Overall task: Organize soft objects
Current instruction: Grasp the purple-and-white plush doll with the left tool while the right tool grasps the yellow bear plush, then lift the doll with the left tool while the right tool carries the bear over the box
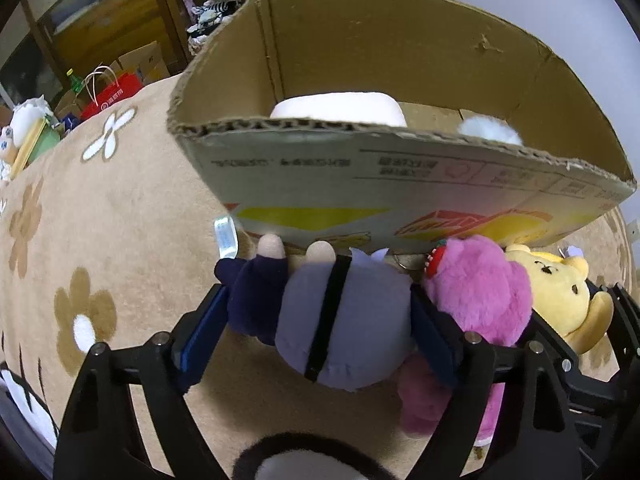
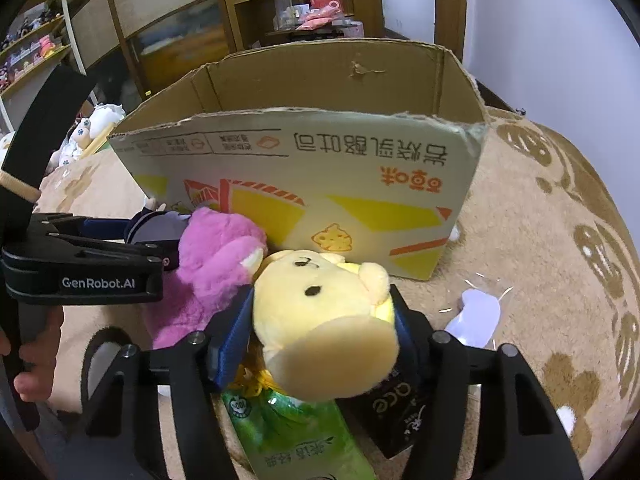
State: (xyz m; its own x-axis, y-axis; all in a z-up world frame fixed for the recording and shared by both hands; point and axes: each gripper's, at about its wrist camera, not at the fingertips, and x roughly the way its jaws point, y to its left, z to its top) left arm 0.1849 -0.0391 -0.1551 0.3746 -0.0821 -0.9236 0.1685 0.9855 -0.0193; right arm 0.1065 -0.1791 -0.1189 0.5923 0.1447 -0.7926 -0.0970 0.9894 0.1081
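Two grippers work side by side before the cardboard box (image 1: pixel 400 184) on the flowered rug (image 1: pixel 100 240) — the left gripper (image 1: pixel 320 312) clamps a lavender doll (image 1: pixel 344 320), a pink plush bear (image 1: pixel 480 300) lies between, and the right gripper (image 2: pixel 324 320) squeezes a yellow bear (image 2: pixel 324 312) — both toys just short of the box.

The open brown box (image 1: pixel 400 52) was matt corrugated cardboard with ragged edges. The pink bear (image 1: pixel 480 280) looked fluffy plush, the beige flowered carpet (image 1: pixel 120 220) short-piled cloth, the green packet (image 2: pixel 296 432) glossy plastic.
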